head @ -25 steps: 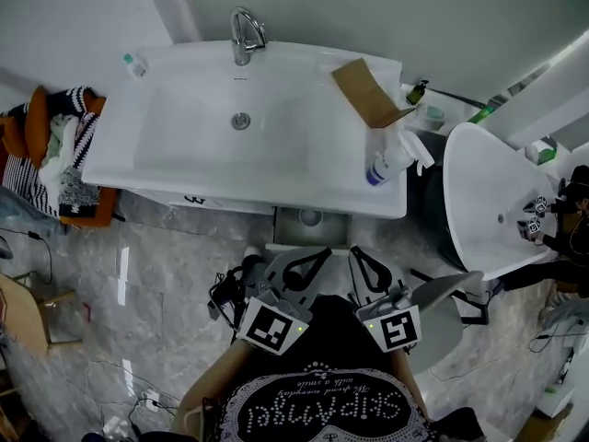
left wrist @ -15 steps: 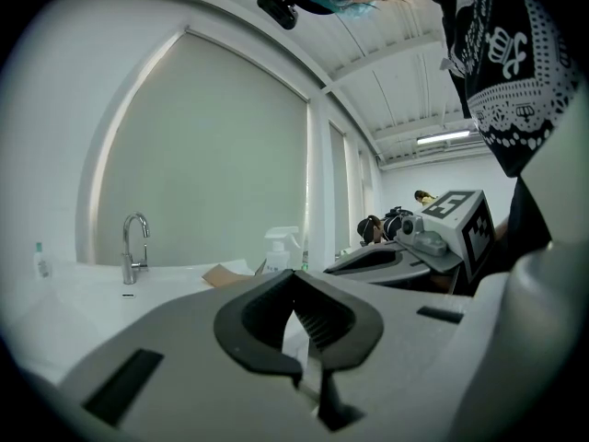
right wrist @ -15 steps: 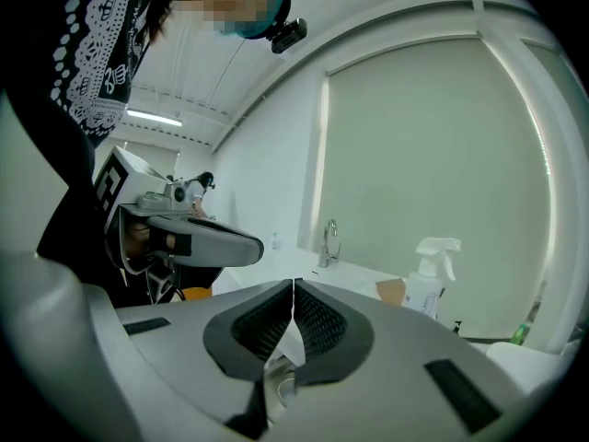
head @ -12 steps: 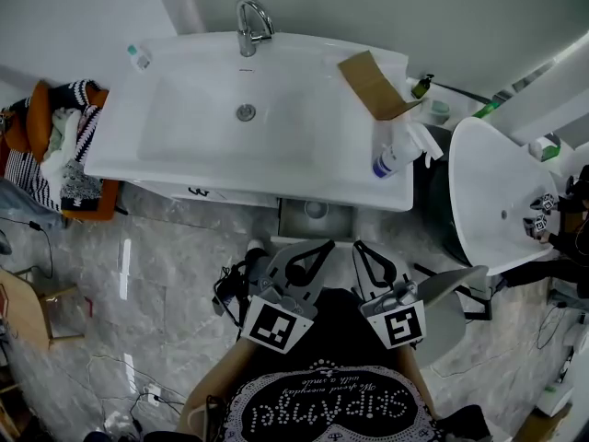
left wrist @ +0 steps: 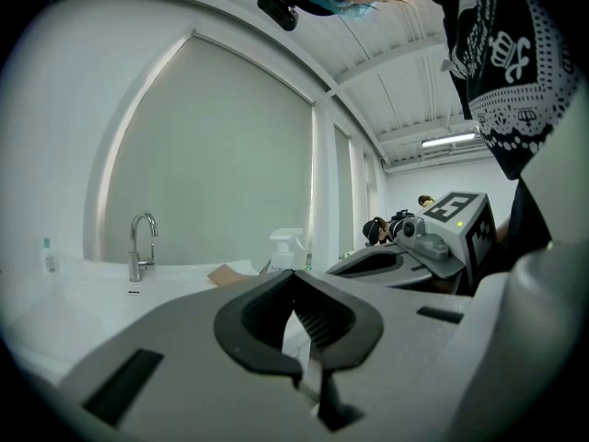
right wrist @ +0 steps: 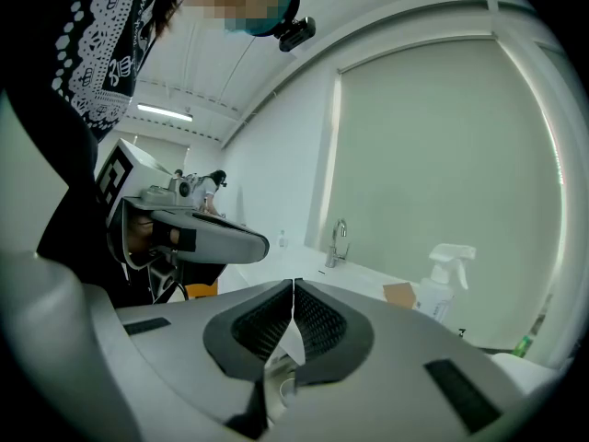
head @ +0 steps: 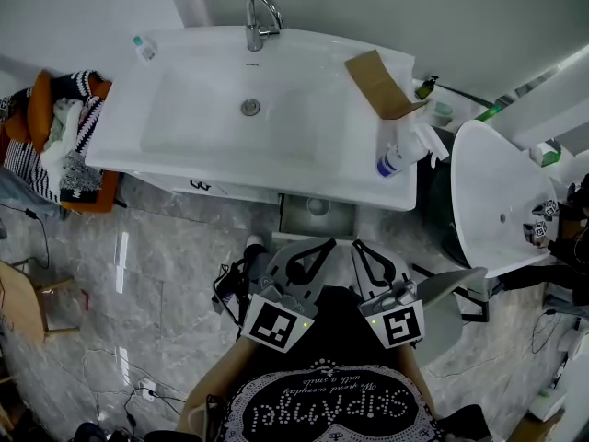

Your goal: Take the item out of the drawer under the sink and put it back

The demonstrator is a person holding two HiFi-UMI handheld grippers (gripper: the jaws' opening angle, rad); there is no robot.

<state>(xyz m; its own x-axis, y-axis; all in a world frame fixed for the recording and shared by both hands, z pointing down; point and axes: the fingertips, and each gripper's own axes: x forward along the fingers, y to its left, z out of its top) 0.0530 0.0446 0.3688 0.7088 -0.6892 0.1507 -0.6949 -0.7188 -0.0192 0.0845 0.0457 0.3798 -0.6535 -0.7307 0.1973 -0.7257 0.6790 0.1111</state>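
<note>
Under the white sink [head: 198, 145], the grey drawer [head: 293, 219] stands pulled out, and a small round pale item [head: 317, 206] lies inside it. Both grippers hover side by side just in front of the drawer, near the person's body. The left gripper [head: 329, 243] is shut with nothing between its jaws, tips touching [left wrist: 293, 273]. My right gripper [head: 354, 245] is shut and empty too, as the right gripper view confirms [right wrist: 294, 284]. Neither gripper touches the drawer or the item.
On the sink's right side lie a cardboard piece [head: 379, 83] and a spray bottle [head: 398, 157]; the faucet [head: 258, 18] is at the back. A basket of clothes [head: 60, 141] stands left, a white basin [head: 502, 196] right. Cables [head: 230, 288] trail on the marble floor.
The head view has drifted, so the sink now sits slightly higher and further right in the picture. Both grippers keep about the same place with jaws still shut.
</note>
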